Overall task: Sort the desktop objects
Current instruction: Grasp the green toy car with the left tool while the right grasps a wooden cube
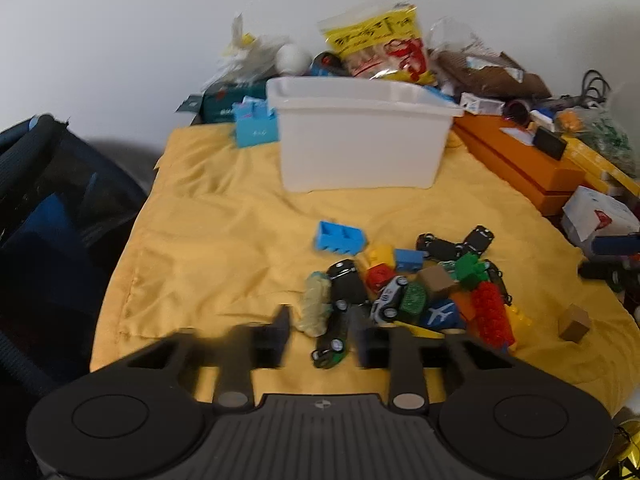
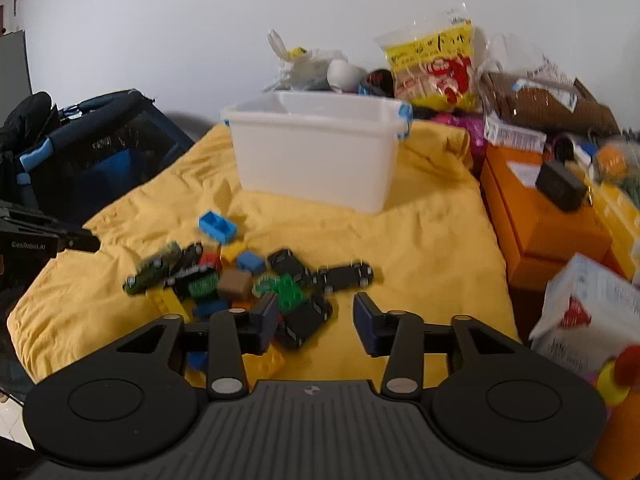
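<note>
Left wrist view looks down over a bench draped in a yellow cloth [image 1: 208,240], with a white plastic bin [image 1: 360,140] standing upright toward the back. Near the front lies a heap of toys [image 1: 412,288]: small black cars, red, green, yellow and blue bricks, a brown block. A blue open-topped brick [image 1: 340,237] lies just apart from the heap on the bin's side, and a lone brown cube [image 1: 575,323] sits well off to the right. The left gripper [image 1: 320,332] has its jaws partly spread on either side of a dark green toy car [image 1: 332,340] at the heap's near-left edge; the fingers are blurred, and I cannot tell whether the pads touch the car.

From the right wrist view, the right gripper [image 2: 316,316] hangs over the near-right edge of the same heap with its jaws spread wide. A black toy car [image 2: 304,320] lies just beside the left finger, the right finger stands over bare cloth, and nothing is pinched. Another black car [image 2: 346,276] lies just beyond the jaws. The other handheld gripper shows as a black body at the far left edge. Behind the bin lean a yellow snack bag [image 2: 436,64] and other clutter; orange boxes [image 2: 540,216] are stacked on the right, beside a white carton [image 2: 588,312]. A dark blue bag [image 2: 100,152] sits left of the bench.
</note>
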{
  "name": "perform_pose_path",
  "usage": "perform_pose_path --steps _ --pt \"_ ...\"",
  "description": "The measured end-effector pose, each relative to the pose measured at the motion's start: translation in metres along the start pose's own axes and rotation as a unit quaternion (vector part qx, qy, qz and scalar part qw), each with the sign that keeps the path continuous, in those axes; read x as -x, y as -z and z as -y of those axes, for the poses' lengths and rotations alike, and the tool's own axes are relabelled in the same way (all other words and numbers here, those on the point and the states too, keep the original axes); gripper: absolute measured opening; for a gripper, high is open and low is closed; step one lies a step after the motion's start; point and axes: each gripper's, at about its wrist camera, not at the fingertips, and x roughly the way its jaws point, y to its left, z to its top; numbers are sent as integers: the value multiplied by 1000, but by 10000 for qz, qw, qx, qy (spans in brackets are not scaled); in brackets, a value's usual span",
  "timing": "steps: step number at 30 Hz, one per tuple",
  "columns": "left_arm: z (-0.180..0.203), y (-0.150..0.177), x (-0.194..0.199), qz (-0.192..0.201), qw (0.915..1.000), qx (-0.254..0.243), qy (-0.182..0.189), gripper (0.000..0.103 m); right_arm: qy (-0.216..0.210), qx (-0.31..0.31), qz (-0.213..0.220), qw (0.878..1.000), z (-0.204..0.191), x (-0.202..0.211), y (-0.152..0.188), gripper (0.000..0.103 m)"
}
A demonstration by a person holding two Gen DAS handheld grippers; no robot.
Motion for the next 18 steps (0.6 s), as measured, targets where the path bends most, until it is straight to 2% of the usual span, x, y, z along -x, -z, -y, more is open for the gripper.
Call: perform_pose_path --steps 1,2,5,8,9,10,13,15,18 --pt "5 3 -2 -25 10000 2 12 55 -7 25 -5 10000 0 0 5 92" --pt "7 5 -6 -154 9998 -3 80 60 -16 58 30 10000 1 2 10 94" --pt "17 13 -22 -607 9981 -103 -49 60 95 229 -210 9995 2 -2 27 94" --pt "22 21 -35 -690 9974 -204 -62 60 245 171 -509 9983 8 -7 46 94" --pt "22 25 -38 -637 9977 -214 -29 60 283 160 -551 9980 10 -7 52 92" --pt "22 27 -40 -604 9979 -215 -5 60 295 155 -597 9977 12 -9 55 86" --pt "19 29 -52 -694 9976 -84 -12 57 329 120 -767 9964 18 -17 61 63" --pt "17 28 -57 -706 9975 45 24 57 281 65 -793 9964 21 -22 61 61" --pt "19 25 -65 -699 9975 63 -68 57 163 -3 -810 9966 25 -29 58 50"
